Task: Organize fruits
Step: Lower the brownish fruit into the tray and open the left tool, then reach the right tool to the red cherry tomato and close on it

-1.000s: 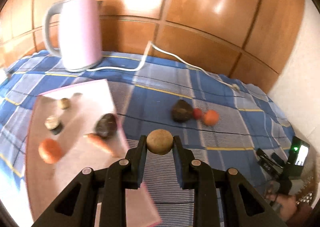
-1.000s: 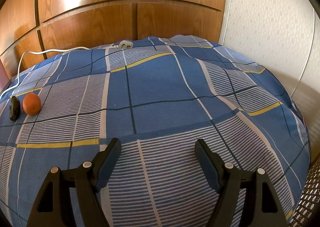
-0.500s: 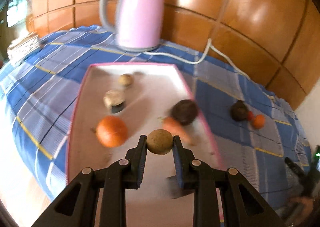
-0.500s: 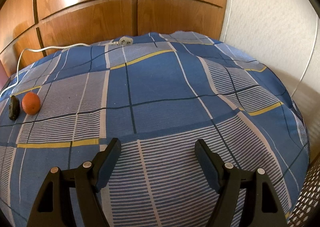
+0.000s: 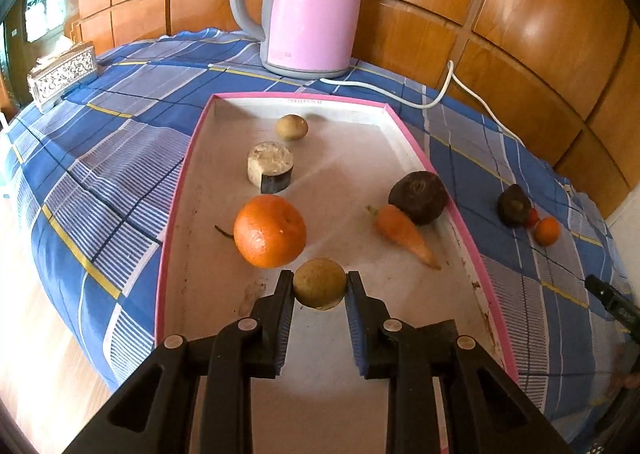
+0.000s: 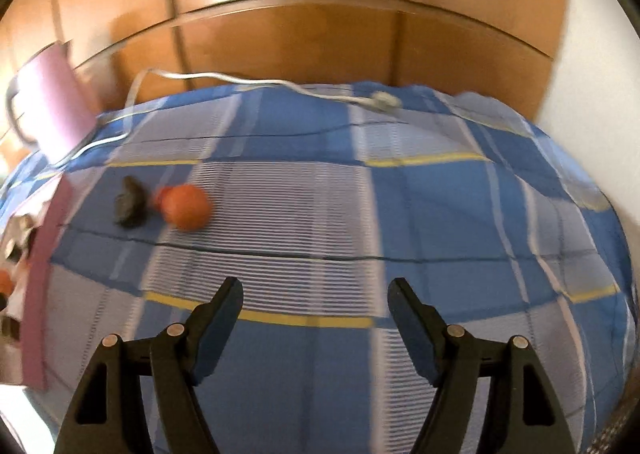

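Note:
My left gripper [image 5: 319, 285] is shut on a round brown fruit [image 5: 319, 281] and holds it just above the near half of the pink-rimmed tray [image 5: 176, 214]. In the tray lie a big orange [image 5: 270, 231], a carrot [image 5: 404, 234], a dark beet-like lump [image 5: 418, 196], a cut pale cylinder [image 5: 270, 167] and a small brown fruit [image 5: 292, 127]. On the cloth to the tray's right sit a dark fruit [image 5: 514, 205], a tiny red one [image 5: 532, 217] and a small orange [image 5: 547, 231]. My right gripper [image 6: 316, 304] hovers over the cloth, jaws closing slightly with nothing between them; the dark fruit [image 6: 129, 203] and small orange [image 6: 186, 206] lie ahead to its left.
A pink kettle [image 5: 308, 6] stands behind the tray, its white cable [image 5: 440, 94] trailing right along the wooden wall. A patterned box [image 5: 62, 74] sits at the far left of the blue checked cloth [image 5: 120, 158]. The bed edge drops off at left.
The left gripper carried the brown fruit leftwards from the cloth to over the tray and lower. The right gripper swung left, bringing the kettle and tray edge into its blurred view.

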